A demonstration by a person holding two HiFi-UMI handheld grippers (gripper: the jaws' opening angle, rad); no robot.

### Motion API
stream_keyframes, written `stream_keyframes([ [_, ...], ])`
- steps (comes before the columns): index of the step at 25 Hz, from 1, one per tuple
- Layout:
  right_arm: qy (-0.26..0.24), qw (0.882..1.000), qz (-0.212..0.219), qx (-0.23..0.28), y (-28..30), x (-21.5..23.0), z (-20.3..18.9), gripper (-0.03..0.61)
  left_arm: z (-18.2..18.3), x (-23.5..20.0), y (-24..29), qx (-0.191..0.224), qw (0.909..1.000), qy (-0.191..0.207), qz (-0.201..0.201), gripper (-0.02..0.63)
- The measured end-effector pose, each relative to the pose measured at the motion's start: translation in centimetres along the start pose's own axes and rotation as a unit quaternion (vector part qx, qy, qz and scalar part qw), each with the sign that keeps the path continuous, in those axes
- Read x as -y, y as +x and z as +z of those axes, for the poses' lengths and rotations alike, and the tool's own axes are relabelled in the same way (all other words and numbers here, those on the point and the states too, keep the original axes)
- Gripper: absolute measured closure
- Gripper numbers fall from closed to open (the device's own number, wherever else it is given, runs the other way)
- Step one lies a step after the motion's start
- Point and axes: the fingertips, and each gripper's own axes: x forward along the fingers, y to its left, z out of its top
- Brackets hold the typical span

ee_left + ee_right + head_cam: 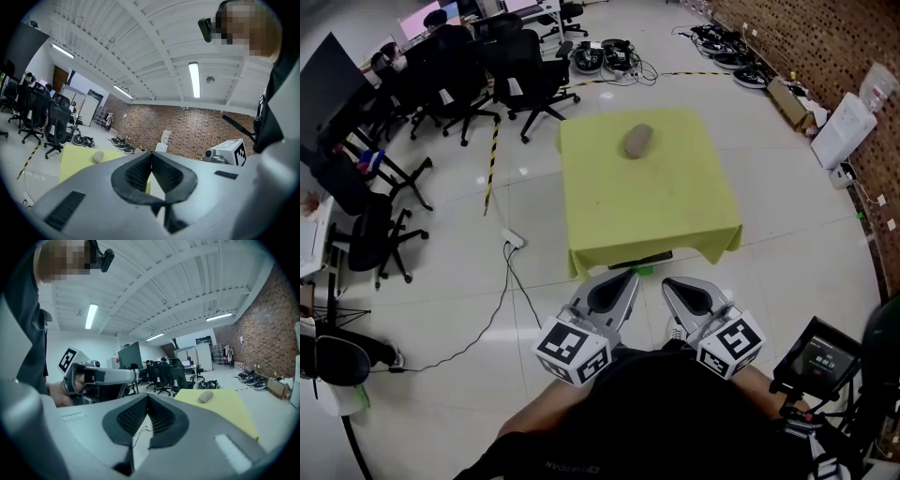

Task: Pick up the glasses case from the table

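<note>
1. glasses case: grey-brown, oval, seen lying on the table, which is covered with a yellow-green cloth. it is placed close to the far edge, slightly toward the far-left corner, and nothing else is seen on the cloth.
2. the case is also picked out in the left gripper view and the right gripper view, small and distant on the yellow cloth.
3. left gripper: held off the table, just short of its near edge. its jaws are seen pressed together at the tips, with nothing caught between them.
4. right gripper: held beside the left one, also short of the near edge. its jaws are likewise closed tip to tip, with nothing between.
5. both grippers are kept well apart from the case, with most of the tabletop lying between.
6. surroundings: office chairs are noted beyond the far-left corner, a power strip on the floor left of the table, and a brick wall at right.
</note>
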Motion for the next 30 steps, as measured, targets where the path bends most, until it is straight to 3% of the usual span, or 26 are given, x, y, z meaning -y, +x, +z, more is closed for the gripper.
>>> stream_keyframes([
  [8,-0.001,1.000,-0.002,0.016,-0.3,0.5,-0.1,0.577,0.1,0.2,0.2,0.004,0.9999,0.016,0.001,0.607],
  [14,0.014,1.000,0.012,0.025,-2.8,9.5,1.9,0.577,0.9,2.6,9.1,-0.008,0.9996,0.024,0.012,0.607],
  [30,0.032,0.998,0.049,0.029,-4.0,19.8,4.1,0.577,2.1,3.4,19.5,-0.017,0.9982,0.028,0.051,0.607],
])
